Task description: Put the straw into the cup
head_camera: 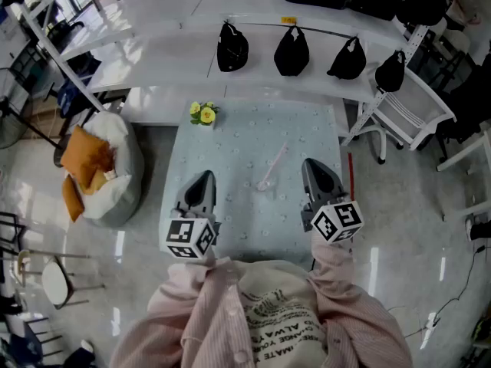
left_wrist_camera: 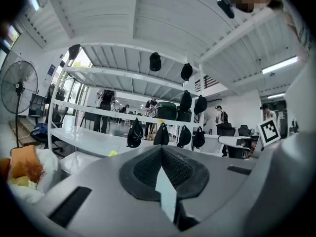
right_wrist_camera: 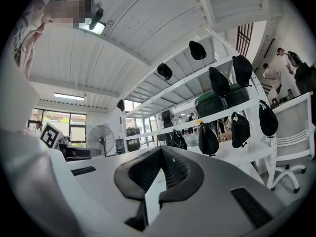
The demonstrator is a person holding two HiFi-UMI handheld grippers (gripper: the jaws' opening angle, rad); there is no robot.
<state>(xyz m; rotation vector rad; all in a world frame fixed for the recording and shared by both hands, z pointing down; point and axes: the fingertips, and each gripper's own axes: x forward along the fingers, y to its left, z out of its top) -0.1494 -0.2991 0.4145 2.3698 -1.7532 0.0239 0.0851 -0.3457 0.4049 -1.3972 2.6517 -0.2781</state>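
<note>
left gripper (head_camera: 202,178): jaws together, empty | right gripper (head_camera: 313,165): jaws together, empty

Small table (head_camera: 238,148) under pale blue dotted cloth: yellow flower bunch (head_camera: 203,113) at far left corner, pale pink straw (head_camera: 275,162) lying slantwise just right of centre, its near end blurred.

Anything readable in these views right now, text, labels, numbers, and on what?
On the person's cream top: print, too blurred to read surely.
On the shelf: a yellow tag, too small to read.
On the left gripper and right gripper: square marker patterns only, no words.
</note>
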